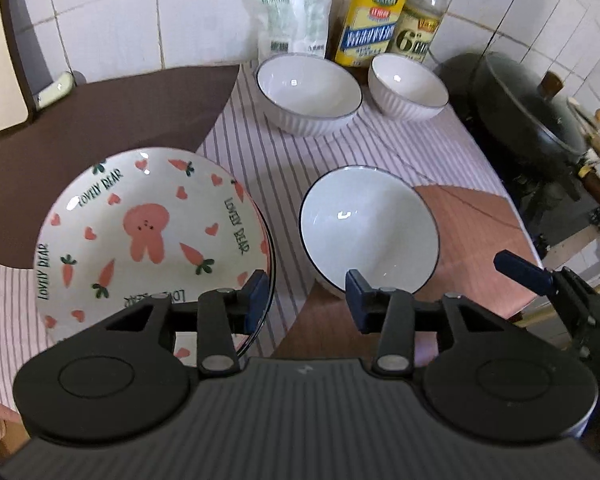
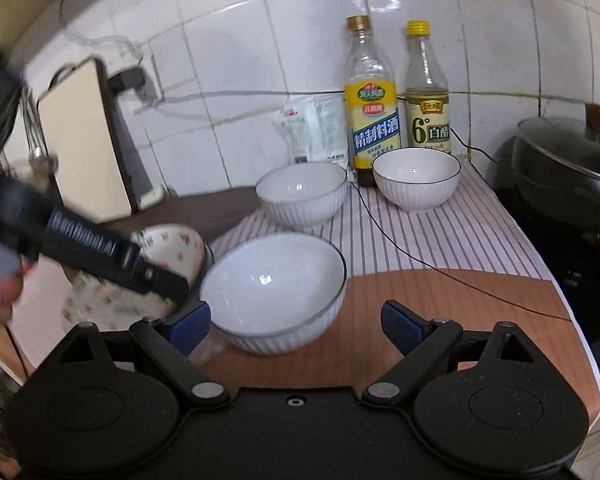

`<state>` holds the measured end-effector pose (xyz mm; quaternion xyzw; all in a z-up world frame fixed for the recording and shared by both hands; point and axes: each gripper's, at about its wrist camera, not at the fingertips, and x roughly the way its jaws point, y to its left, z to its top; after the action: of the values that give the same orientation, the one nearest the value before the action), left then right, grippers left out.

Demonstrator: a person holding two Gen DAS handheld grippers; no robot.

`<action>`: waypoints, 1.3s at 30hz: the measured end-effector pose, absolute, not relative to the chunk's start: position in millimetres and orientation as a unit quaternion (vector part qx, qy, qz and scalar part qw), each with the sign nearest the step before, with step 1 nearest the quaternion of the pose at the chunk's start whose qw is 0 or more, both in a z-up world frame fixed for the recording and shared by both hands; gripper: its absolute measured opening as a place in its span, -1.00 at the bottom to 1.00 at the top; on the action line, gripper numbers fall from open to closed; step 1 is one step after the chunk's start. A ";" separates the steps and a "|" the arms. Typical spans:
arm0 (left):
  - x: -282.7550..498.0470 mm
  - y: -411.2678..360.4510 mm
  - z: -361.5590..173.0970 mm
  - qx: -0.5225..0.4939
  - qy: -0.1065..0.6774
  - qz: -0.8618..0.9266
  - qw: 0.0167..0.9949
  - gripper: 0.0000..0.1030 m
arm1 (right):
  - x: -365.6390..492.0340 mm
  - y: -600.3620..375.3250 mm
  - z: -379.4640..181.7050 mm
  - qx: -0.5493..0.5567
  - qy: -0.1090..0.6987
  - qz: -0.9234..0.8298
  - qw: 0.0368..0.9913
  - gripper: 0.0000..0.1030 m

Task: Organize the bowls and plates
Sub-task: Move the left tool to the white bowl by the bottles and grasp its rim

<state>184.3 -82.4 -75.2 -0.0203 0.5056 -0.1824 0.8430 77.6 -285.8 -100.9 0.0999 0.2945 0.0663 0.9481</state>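
A rabbit-and-carrot printed plate (image 1: pixel 148 236) lies at the left, on top of another printed plate whose rim shows beneath it. A white blue-rimmed bowl (image 1: pixel 368 228) stands just ahead of my left gripper (image 1: pixel 308 300), which is open and empty between plate and bowl. Two more white bowls, a wide one (image 1: pixel 308 92) and a smaller one (image 1: pixel 408 88), stand at the back. In the right wrist view my right gripper (image 2: pixel 296 326) is open, its jaws either side of the near bowl (image 2: pixel 276 288), not touching. The printed plates (image 2: pixel 172 248) show partly hidden behind the left gripper's body.
Two bottles (image 2: pixel 372 112) (image 2: pixel 426 96) and a white bag (image 2: pixel 312 128) stand against the tiled wall. A black wok with lid (image 1: pixel 536 108) sits on the stove at right. A striped cloth (image 1: pixel 260 160) and brown mats cover the counter. A thin cable (image 2: pixel 420 260) crosses the cloth.
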 end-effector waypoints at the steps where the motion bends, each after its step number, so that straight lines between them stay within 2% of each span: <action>1: 183.8 -79.1 -70.4 -0.024 0.501 -0.184 0.845 -0.14 | 78.8 -286.9 -96.3 0.108 0.294 0.066 0.947 0.83; 9: 192.9 -55.6 -34.8 -0.050 0.462 -0.187 0.865 -0.06 | 106.4 -286.1 -71.5 0.143 0.291 0.080 0.943 0.80; 19: 237.9 -37.5 -41.4 -0.087 0.433 -0.168 0.881 -0.06 | 179.8 -287.1 -74.3 0.210 0.321 0.095 0.919 0.68; 20: 245.3 -38.2 -42.5 -0.088 0.428 -0.169 0.883 -0.06 | 191.2 -292.5 -77.7 0.230 0.331 0.093 0.911 0.62; 21: 251.8 -38.4 -44.1 -0.095 0.419 -0.172 0.886 -0.06 | 201.1 -296.9 -81.2 0.247 0.344 0.088 0.901 0.53; 23: 268.5 -38.1 -50.6 -0.113 0.409 -0.171 0.889 -0.06 | 220.1 -306.9 -91.0 0.291 0.363 0.081 0.881 0.48; 27: 303.9 -44.8 -70.8 -0.127 0.413 -0.159 0.888 -0.06 | 251.9 -322.0 -110.1 0.342 0.389 0.052 0.854 0.45; 32: 340.3 -61.3 -97.7 -0.090 0.428 -0.161 0.885 -0.09 | 282.8 -327.2 -125.2 0.353 0.410 0.023 0.841 0.42; 39: 376.7 -82.8 -125.8 -0.066 0.453 -0.148 0.877 -0.10 | 313.0 -324.5 -138.6 0.344 0.429 -0.013 0.835 0.09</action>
<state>376.7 -82.8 -125.8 -0.0659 0.4531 -0.1483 0.8766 313.0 -324.5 -138.6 0.3441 0.4293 -0.0125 0.8350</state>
